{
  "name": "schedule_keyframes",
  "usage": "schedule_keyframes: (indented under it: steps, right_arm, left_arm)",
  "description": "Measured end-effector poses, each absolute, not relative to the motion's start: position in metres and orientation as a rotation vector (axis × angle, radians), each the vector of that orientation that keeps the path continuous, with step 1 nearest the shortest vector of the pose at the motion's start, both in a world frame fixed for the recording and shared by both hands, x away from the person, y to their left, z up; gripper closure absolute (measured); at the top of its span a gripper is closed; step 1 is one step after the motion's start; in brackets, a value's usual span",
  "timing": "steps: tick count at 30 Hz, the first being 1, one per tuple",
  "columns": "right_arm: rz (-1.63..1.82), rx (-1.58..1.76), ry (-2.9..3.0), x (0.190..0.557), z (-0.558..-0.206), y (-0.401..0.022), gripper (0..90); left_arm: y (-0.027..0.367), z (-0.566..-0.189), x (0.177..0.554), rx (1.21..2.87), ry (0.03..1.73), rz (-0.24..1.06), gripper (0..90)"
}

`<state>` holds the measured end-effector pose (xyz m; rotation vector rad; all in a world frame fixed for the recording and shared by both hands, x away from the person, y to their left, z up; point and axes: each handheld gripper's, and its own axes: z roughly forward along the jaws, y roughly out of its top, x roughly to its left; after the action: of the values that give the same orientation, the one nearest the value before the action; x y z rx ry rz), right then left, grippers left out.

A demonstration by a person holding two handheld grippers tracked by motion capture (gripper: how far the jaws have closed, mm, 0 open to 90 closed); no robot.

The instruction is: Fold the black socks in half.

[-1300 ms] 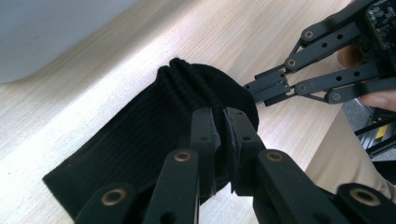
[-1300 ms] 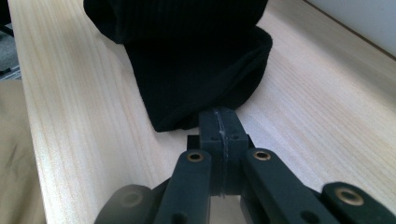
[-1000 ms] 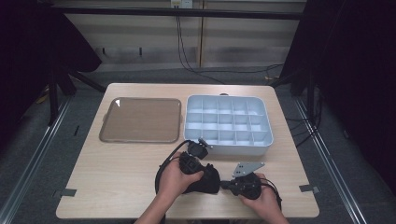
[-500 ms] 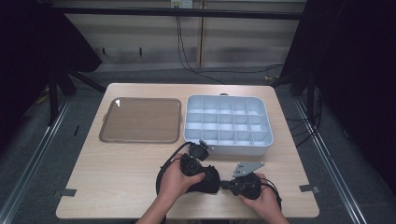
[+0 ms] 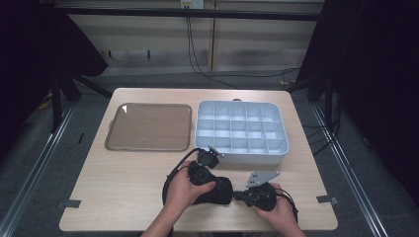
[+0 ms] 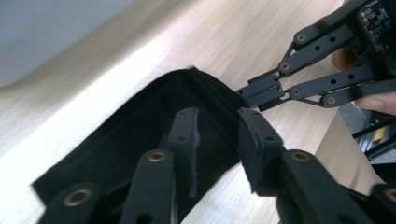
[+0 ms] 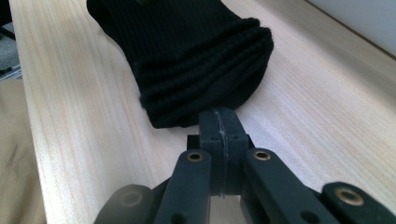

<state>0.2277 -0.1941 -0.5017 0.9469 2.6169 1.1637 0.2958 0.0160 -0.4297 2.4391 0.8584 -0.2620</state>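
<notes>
While our right gripper stays clenched on the hem of the black sock, our left gripper has just been opening, one jaw inside the cuff. The hem may slip free. The sock lies lengthwise between both tools.

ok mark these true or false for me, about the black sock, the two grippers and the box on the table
1. The right gripper is shut at the edge of the black sock. True.
2. The left gripper has both fingers outside the sock. False: one finger is inside the opening, and its jaws have just been opening.
3. The compartment box holds several socks. False: its compartments look empty.
4. A flat tray lies left of the box. True.
</notes>
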Motion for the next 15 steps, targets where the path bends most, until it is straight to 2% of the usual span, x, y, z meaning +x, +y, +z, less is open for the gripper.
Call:
schedule_keyframes:
  steps: [7,15]
  right_arm:
    - [1.158,0.943,2.617,0.228,-0.501,-0.194,90.0]
    - [1.159,0.941,2.617,0.228,-0.501,-0.194,90.0]
  left_arm:
    - [0.024,-0.425,0.298,2.41,0.893,-0.234,58.4]
    - [0.04,-0.427,0.301,2.406,0.938,-0.2,56.5]
